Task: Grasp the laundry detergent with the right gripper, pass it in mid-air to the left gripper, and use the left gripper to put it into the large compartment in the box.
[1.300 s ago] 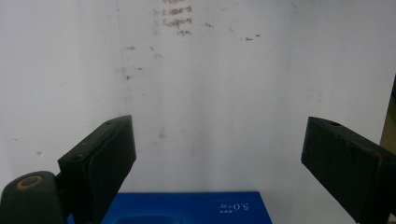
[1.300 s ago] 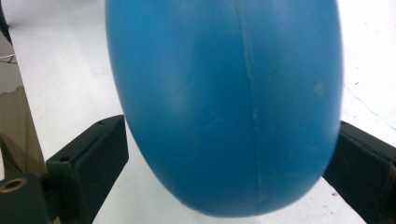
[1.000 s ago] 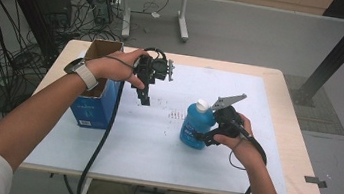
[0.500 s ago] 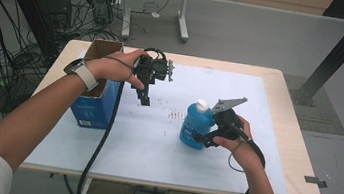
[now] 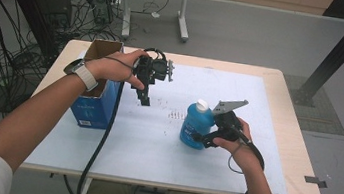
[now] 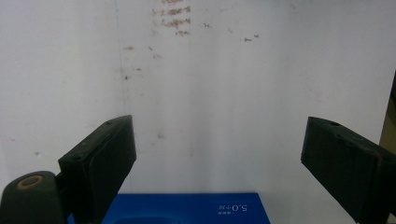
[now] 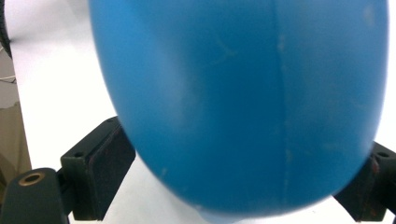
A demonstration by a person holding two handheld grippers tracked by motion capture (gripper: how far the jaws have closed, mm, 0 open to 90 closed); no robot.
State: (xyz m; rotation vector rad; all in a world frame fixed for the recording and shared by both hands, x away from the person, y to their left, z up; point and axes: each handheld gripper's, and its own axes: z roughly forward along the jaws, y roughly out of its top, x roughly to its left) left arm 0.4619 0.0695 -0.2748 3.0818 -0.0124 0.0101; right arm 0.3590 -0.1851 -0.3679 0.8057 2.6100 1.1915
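White table point(image 5: 275, 141), left gripper point(image 5: 145, 99) jaws wide apart, right gripper point(image 5: 201, 138) clamping blue bottle point(image 5: 195, 125)

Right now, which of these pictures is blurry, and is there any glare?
Right gripper view: the blue bottle sits so close that it is soft and out of focus. Left gripper view: the white mat is sharp, its small marks readable, evenly lit. High view: clear overall, with soft shadows under the hands and no strong glare.
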